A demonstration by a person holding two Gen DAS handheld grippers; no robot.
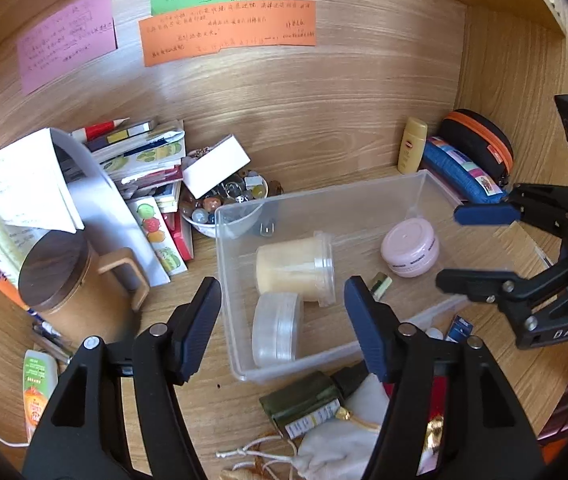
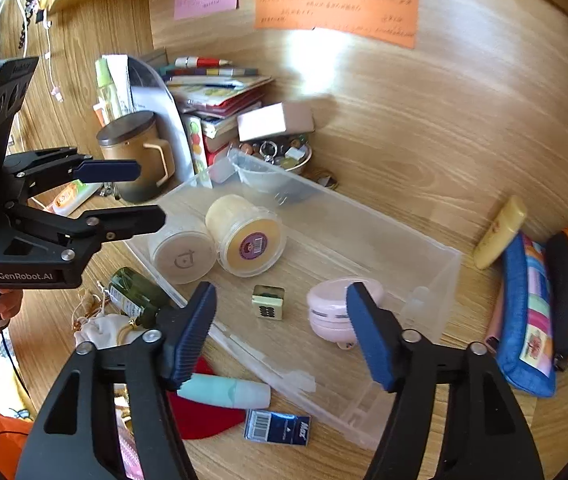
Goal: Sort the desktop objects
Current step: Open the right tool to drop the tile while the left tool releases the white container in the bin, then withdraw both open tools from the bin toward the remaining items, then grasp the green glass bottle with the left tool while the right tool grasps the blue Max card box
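**While both grippers hover open, the bin holds sorted jars**

A clear plastic bin (image 2: 449,264) sits on the wooden desk. Inside lie a yellow jar (image 2: 244,236), a frosted round container (image 2: 182,256), a mahjong tile (image 2: 269,301) and a pink jar (image 2: 337,310). The right gripper (image 2: 280,332), jaws wide and empty, hangs just above the pink jar. The left gripper (image 1: 282,330), equally wide and empty, hovers over the frosted container.

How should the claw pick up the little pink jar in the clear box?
Grip the pink jar across its round side wall, coming straight down from above. It sits upright on the box floor with free space around it, and its wall is narrower than the open right claw hovering over it. The box walls block a sideways approach, so top-down seems safest.
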